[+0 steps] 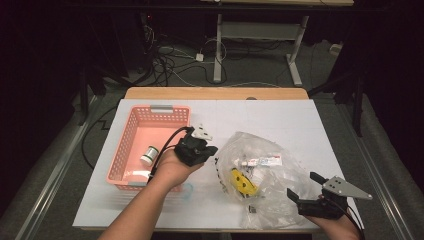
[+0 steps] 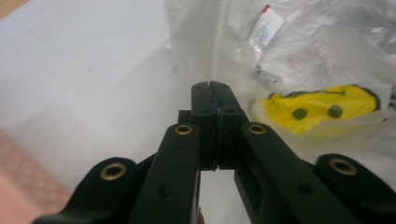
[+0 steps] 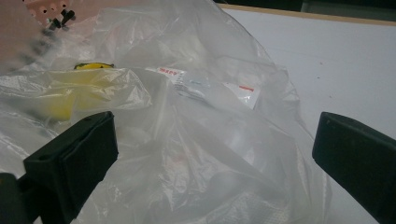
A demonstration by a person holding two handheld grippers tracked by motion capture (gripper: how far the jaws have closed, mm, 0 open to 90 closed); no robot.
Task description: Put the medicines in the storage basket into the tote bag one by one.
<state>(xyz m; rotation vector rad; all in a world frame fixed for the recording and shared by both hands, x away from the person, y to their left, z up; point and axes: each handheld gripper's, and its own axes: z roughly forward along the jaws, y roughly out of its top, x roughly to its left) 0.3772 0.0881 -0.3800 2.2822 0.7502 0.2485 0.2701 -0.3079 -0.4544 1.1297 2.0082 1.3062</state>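
A crumpled clear plastic bag lies on the white table top, right of centre. Inside it are a yellow item and a white tube with red print. My left gripper is shut with nothing between its jaws, its tip just short of the bag's left edge. In the left gripper view the closed tips point at the bag, with the yellow item to the right. My right gripper stands open at the bag's near right corner. In the right gripper view its wide jaws flank the bag.
A pink plastic basket stands left of the bag, with a small white roll inside. The person's left forearm crosses the basket's near right corner. Bare white table top lies behind the bag. Cables and table legs are on the floor beyond.
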